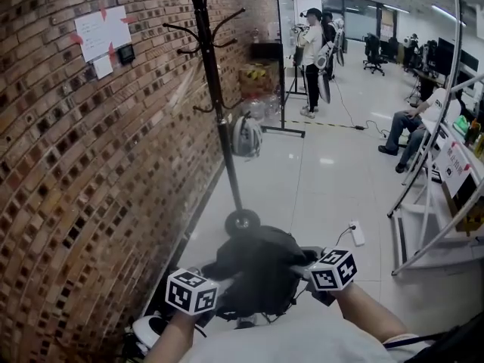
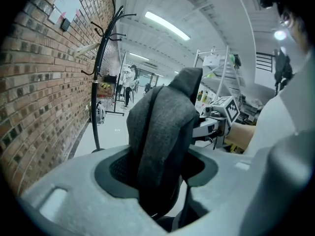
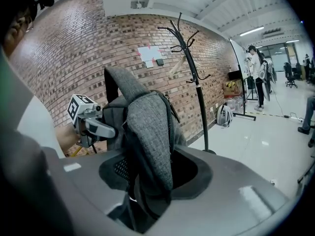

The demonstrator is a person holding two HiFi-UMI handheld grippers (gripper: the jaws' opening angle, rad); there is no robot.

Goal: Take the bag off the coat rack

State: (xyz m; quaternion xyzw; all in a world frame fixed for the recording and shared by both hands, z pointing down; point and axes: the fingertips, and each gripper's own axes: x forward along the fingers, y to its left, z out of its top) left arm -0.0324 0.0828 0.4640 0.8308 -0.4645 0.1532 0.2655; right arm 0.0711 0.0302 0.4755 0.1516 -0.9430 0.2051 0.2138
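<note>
Brick wall backs the coat rack (image 1: 215, 89). Well in front of it, off its hooks, hangs the grey bag (image 1: 257, 274), its fabric clamped by left gripper (image 2: 157, 178) and right gripper (image 3: 147, 181), both part-closed. Removal seems done; next, lower it somewhere.

Head view steeply down, gripper views close on bag (image 2: 162, 127), all share coat rack (image 1: 220, 104)
</note>
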